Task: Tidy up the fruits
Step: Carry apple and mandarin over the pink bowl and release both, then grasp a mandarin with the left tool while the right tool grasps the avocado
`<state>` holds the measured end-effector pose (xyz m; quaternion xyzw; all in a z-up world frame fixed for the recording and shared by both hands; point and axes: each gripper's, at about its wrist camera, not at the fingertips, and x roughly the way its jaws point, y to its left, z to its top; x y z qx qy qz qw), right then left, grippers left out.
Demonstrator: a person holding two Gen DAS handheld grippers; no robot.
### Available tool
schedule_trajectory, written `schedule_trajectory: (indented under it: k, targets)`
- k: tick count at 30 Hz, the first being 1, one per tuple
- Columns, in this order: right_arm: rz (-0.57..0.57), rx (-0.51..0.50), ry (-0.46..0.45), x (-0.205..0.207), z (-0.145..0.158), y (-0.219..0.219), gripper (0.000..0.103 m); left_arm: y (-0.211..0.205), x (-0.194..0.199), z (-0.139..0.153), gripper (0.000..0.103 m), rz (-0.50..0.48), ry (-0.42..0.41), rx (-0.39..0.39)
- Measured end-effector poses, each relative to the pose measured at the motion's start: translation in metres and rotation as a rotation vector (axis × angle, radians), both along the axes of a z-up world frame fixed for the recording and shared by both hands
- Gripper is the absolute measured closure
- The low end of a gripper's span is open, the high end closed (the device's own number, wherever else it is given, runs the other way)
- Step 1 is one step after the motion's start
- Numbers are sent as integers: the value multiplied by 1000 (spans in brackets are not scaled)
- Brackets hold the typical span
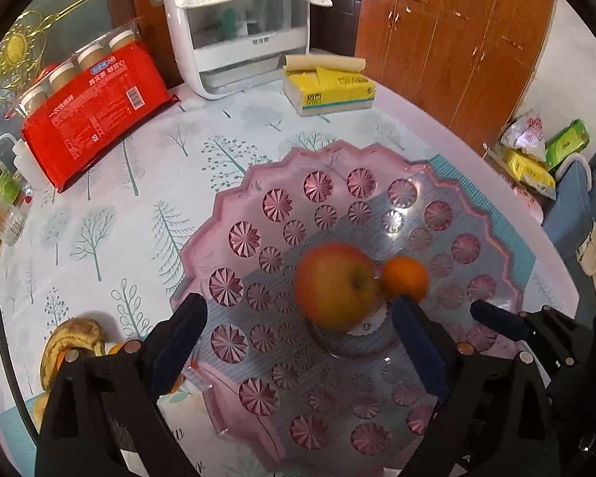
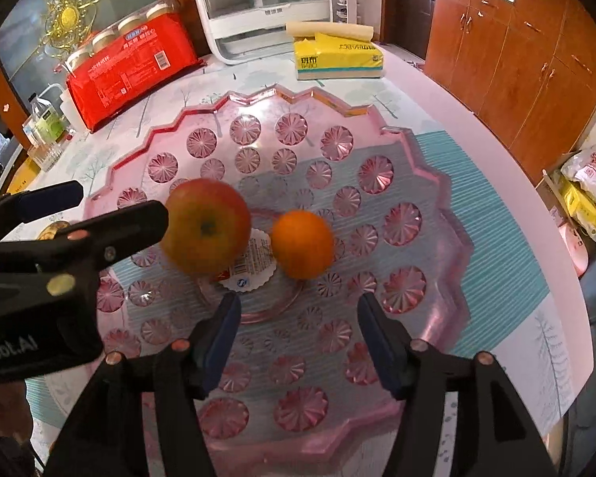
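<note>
A red-yellow apple (image 1: pixel 335 286) and a small orange (image 1: pixel 404 279) lie side by side in the middle of a pink scalloped plastic tray (image 1: pixel 258 194). My left gripper (image 1: pixel 298 310) is open and empty, its jaws either side of the apple from the near side. In the right wrist view the apple (image 2: pixel 206 232) and the orange (image 2: pixel 302 244) lie on the tray (image 2: pixel 401 214). My right gripper (image 2: pixel 298 302) is open and empty, just short of the orange. A spotted banana (image 1: pixel 69 344) lies on the table left of the tray, partly hidden by my left gripper.
A red cup package (image 1: pixel 95 119), a white appliance (image 1: pixel 238 39) and a yellow tissue pack (image 1: pixel 329 89) stand at the back of the table. Bottles (image 1: pixel 4 194) stand at the left edge. Wooden cabinets (image 1: pixel 457 51) and a blue chair (image 1: pixel 576 206) are to the right.
</note>
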<state>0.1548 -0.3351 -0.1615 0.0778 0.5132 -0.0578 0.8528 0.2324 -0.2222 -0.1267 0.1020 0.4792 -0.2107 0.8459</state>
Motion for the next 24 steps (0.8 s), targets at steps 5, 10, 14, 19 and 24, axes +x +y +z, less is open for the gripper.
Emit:
schedule_trajectory:
  k: [5,10,14,19,24]
  targets:
    - [-9,39,-26,-10,12,-1,41,11,-12,16,9,55,-26,-36]
    - [-9,24,-79,-23,28,0,41,26,-22,29,9,100,-51,-48]
    - [20,6,-118,-35,41,5,41,39,-34,40,9,129,-74,-66]
    - [39,-24,-181,-52,57,13,41,56,-52,55,9,185,-112,-83]
    - [16,1,-232,-69,69,17,41,77,-77,69,9,220,-167,-91]
